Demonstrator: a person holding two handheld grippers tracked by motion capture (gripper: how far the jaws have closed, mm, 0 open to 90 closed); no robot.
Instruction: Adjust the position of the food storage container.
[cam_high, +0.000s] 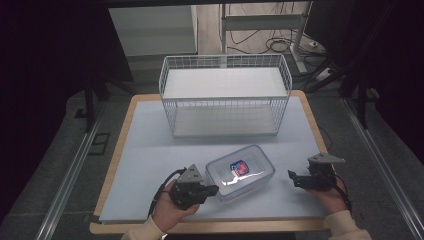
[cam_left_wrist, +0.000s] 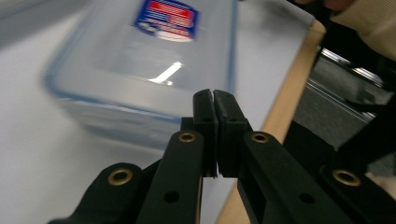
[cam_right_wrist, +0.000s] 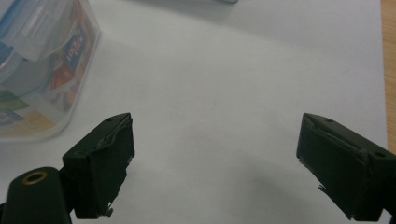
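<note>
On the left, the left gripper (cam_high: 212, 190) sits at the near left corner of a clear plastic container (cam_high: 240, 171), its jaws pressed together with nothing between them, tips touching or just short of the box's wall; which, I cannot tell. The container lies flat on the pale worktop (cam_high: 145, 150), near the front edge, in front of the white wire basket (cam_high: 225, 95), which stands empty at the back. If the step is to seize or nudge the box, the left jaws would need to spread first and take the rim squarely, since the smooth wall looks likely to slip. The lid carries a red, white and blue label (cam_high: 239, 167); its writing is too blurred to read. On the right, the right gripper (cam_high: 295, 179) waits apart from the container, jaws spread wide over bare worktop.
</note>
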